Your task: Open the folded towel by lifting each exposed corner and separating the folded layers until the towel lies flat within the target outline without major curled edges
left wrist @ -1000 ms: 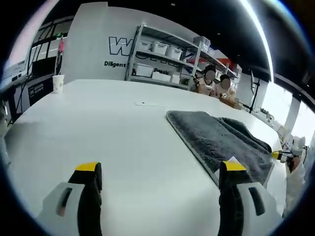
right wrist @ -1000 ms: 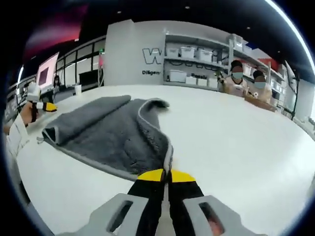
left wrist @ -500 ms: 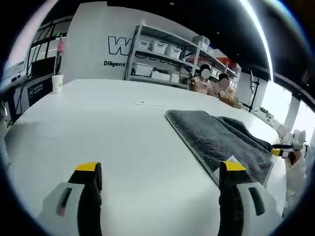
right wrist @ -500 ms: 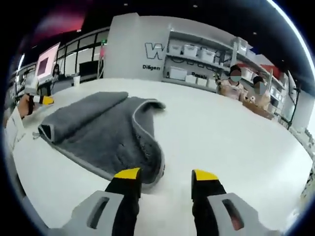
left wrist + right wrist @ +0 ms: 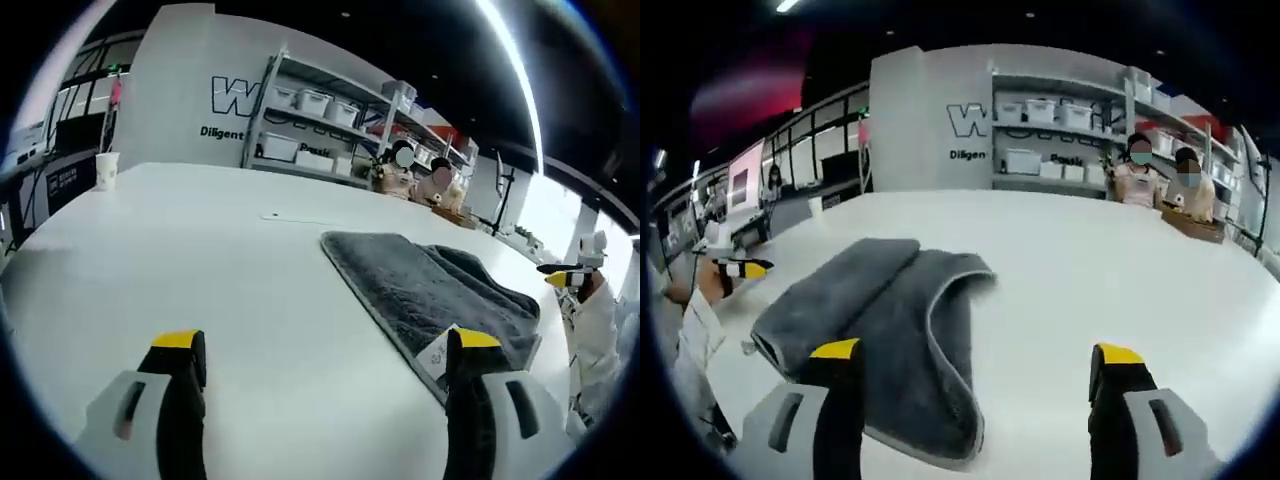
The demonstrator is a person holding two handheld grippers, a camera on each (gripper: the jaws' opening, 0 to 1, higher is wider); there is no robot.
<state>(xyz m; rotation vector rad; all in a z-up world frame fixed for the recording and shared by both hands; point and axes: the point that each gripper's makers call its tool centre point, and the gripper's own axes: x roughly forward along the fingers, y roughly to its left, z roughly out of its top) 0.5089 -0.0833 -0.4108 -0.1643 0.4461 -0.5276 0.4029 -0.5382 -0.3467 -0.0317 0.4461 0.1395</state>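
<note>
The white wall panel (image 5: 190, 95) behind the shelving carries large dark outlined lettering that begins with a "W"; the shelf rack (image 5: 330, 130) covers the rest of the word. Under it, in small dark print, a line starts "Diligent" in the left gripper view and reads "Diligen" in the right gripper view, where the rack cuts it off. The same wall panel (image 5: 930, 120) shows the "W" there too. A small white tag (image 5: 437, 352) on the grey towel (image 5: 430, 290) bears marks too small to read.
</note>
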